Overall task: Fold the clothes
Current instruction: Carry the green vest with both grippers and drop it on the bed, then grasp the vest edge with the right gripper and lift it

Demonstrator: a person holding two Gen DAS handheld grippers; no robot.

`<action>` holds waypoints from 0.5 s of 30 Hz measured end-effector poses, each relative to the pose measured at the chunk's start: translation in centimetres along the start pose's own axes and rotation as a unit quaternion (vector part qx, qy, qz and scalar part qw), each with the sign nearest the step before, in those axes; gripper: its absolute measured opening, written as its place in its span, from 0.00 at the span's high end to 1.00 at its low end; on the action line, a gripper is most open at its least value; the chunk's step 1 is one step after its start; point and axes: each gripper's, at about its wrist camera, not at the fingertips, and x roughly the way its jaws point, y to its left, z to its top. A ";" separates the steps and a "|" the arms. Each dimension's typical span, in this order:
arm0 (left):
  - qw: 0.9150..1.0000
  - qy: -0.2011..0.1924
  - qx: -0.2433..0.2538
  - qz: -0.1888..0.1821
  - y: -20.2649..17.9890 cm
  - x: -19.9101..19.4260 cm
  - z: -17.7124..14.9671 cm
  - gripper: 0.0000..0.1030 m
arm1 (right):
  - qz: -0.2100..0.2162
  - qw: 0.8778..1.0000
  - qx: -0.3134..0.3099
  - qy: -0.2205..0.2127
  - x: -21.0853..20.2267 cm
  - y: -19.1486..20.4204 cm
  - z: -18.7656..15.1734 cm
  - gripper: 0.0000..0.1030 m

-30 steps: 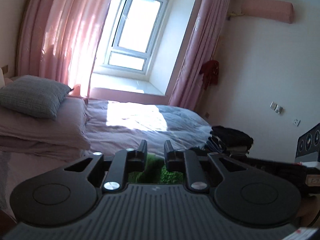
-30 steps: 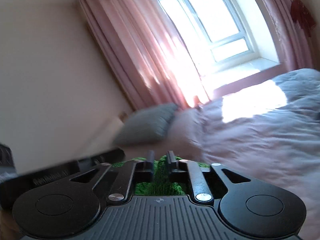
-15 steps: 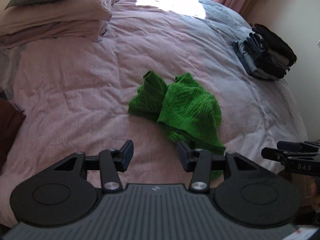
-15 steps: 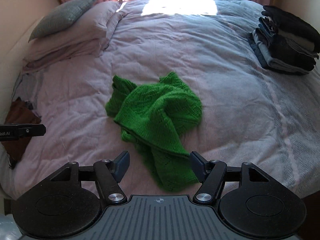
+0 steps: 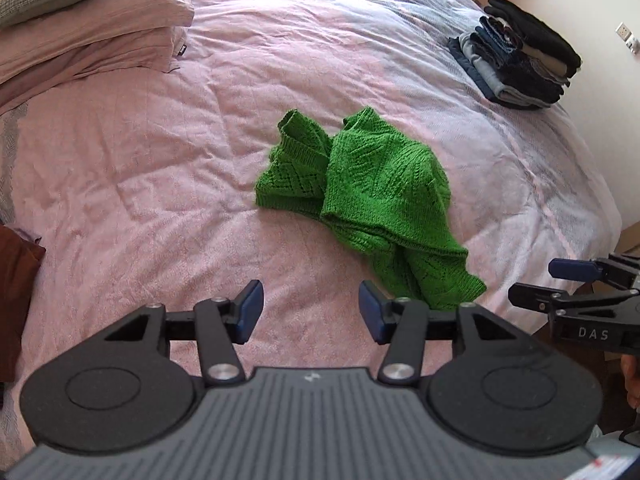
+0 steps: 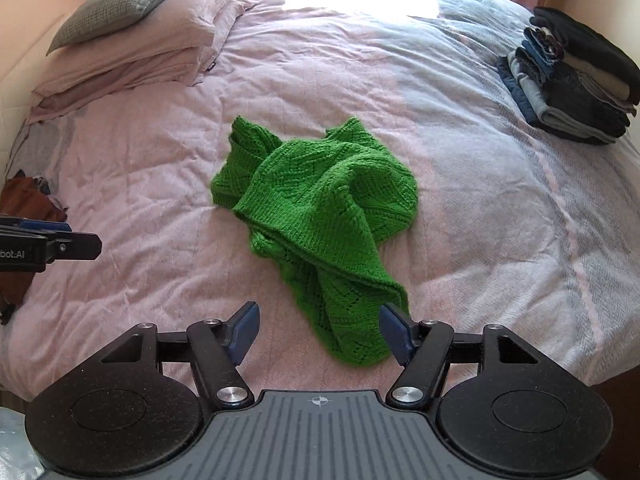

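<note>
A crumpled green knit sweater [image 5: 368, 196] [image 6: 320, 220] lies in a heap on the pink bedspread [image 5: 160, 160] [image 6: 480, 200], near the bed's middle. My left gripper [image 5: 311, 314] hovers open above the near edge of the bed, just short of the sweater's lower end. My right gripper [image 6: 319, 330] is open too, with the sweater's lower tip showing between its blue pads and below them. Nothing is held by either one. Each gripper also shows at the edge of the other's view: the right gripper [image 5: 576, 284] and the left gripper [image 6: 52, 246].
A stack of folded dark clothes [image 5: 520, 60] [image 6: 576, 80] sits at the bed's far right. Pillows [image 5: 80, 32] [image 6: 132, 40] lie at the far left, a grey one on top. A brown garment [image 5: 16, 280] [image 6: 24, 216] lies at the left edge.
One second ago both grippers were held high, nearly shut on the green sweater, facing the window. Both have since opened and let it fall onto the bed, and now look down at it.
</note>
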 end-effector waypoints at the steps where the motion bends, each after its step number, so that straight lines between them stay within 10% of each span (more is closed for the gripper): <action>1: 1.000 0.003 0.000 0.000 0.2 0.1 -0.1 0.54 | 0.001 1.000 -0.005 -0.003 0.0 0.3 0.0 0.39; 15: 0.999 0.007 -0.043 0.026 -2.6 1.1 -0.6 0.53 | 0.033 0.994 -0.105 0.001 2.2 -2.1 1.8 0.39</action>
